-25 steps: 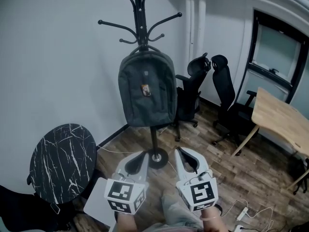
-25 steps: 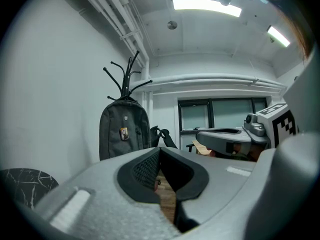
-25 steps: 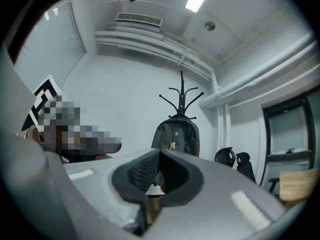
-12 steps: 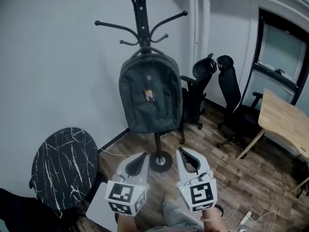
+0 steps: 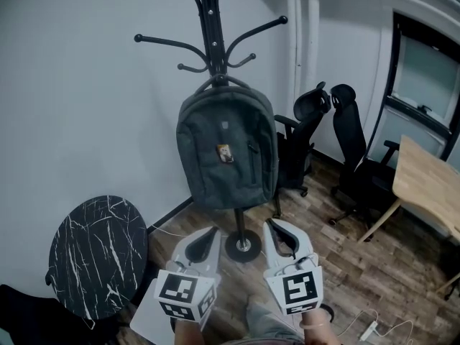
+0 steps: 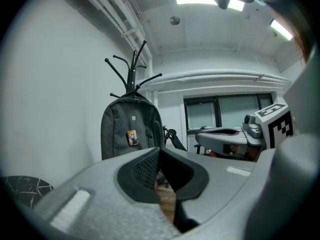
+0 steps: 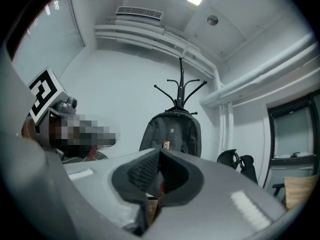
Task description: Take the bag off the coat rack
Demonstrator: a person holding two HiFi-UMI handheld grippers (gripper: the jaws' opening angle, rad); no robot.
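A dark grey backpack (image 5: 226, 148) with a small picture badge hangs by its top loop from a black coat rack (image 5: 210, 27) against the white wall. The same bag (image 6: 131, 133) stands ahead in the left gripper view, and the bag (image 7: 171, 133) also fills the middle of the right gripper view. My left gripper (image 5: 210, 233) and right gripper (image 5: 270, 226) are held side by side low in the head view, well short of the bag and below it. Both are shut with nothing between the jaws.
A round black marble-look side table (image 5: 97, 254) stands at the lower left. Two black office chairs (image 5: 327, 139) sit right of the rack, and a wooden desk (image 5: 428, 185) at the far right. The rack's round base (image 5: 243, 246) rests on the wood floor. A power strip and cables (image 5: 370, 328) lie bottom right.
The head view has shifted a little: the bag and rack sit lower and slightly larger in frame. Both grippers stay shut in about the same place.
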